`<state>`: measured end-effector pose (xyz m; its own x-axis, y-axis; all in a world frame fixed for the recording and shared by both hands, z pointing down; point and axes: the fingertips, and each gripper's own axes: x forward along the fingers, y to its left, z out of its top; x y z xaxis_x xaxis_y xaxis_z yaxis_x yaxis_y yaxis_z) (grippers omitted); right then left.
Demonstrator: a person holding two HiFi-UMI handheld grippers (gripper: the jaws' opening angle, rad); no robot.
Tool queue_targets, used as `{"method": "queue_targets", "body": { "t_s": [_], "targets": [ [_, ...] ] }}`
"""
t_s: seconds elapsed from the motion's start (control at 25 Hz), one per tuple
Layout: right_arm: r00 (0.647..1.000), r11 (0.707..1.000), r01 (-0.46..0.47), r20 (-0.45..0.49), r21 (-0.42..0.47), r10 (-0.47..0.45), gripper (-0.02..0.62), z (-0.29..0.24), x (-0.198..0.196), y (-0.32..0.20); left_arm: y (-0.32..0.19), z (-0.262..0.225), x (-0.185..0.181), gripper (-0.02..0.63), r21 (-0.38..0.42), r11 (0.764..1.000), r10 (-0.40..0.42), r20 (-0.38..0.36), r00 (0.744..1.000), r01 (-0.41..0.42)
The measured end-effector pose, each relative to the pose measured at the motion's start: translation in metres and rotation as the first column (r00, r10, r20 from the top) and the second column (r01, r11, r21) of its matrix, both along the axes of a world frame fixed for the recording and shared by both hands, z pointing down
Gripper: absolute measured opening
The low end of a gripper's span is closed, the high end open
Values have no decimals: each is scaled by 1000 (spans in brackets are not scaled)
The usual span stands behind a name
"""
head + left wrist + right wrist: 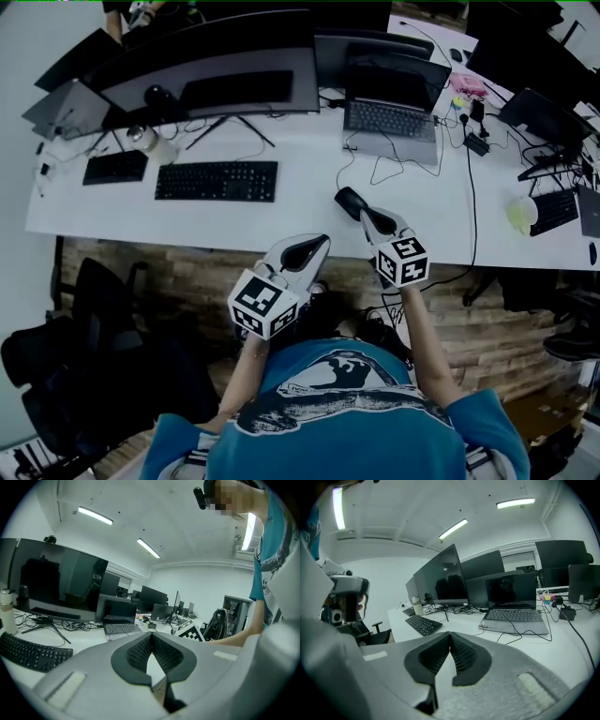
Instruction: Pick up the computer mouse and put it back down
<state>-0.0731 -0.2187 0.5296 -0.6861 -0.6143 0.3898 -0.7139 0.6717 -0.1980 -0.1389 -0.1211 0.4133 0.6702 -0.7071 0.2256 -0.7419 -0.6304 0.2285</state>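
On the white tabletop (291, 220), close to the front edge and right of the middle, a black mouse (350, 200), lying flat. Just behind it, right at that edge, the right gripper (365, 215), tip aimed at the mouse's near end and almost against it; contact impossible to judge from the head view. Jaws closed: in the right gripper view, ribbed pads (464, 654) meeting at the tips, with nothing between them.

To the left and nearer the person, the left gripper (322, 241), out past the front edge and above the wood-patterned floor (187, 262), tip pointing toward the tabletop, apart from the mouse. Jaws likewise closed: in the left gripper view, pads (137, 652) pressed together at the tips, holding nothing.

Further back on the tabletop, a black keyboard (217, 181) left of the mouse and a smaller keyboard (115, 167) toward the left edge. Behind both, along the back edge, a wide curved monitor (211, 75). Behind the mouse, toward the back edge, an open laptop (392, 117).

Below the tabletop at the left, a black chair (84, 366). At the bottom of the head view, a teal shirt (347, 412), with both forearms reaching forward to the marker cubes.
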Motion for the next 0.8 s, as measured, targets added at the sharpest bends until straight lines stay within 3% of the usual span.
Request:
{"method": "queue_targets", "body": {
  "t_s": [0.08, 0.4, 0.8],
  "targets": [
    [999, 1000, -11, -37, -13, 11, 6, 14, 1, -9, -1, 0, -2, 15, 0, 1000, 17, 1, 1000, -17],
    [983, 996, 13, -182, -91, -30, 157, 69, -9, -27, -4, 3, -14, 15, -8, 998, 59, 11, 998, -59],
    [942, 990, 10, -330, -141, -57, 328, 117, -25, -52, -13, 6, -35, 15, -11, 999, 51, 19, 999, -51]
  ]
}}
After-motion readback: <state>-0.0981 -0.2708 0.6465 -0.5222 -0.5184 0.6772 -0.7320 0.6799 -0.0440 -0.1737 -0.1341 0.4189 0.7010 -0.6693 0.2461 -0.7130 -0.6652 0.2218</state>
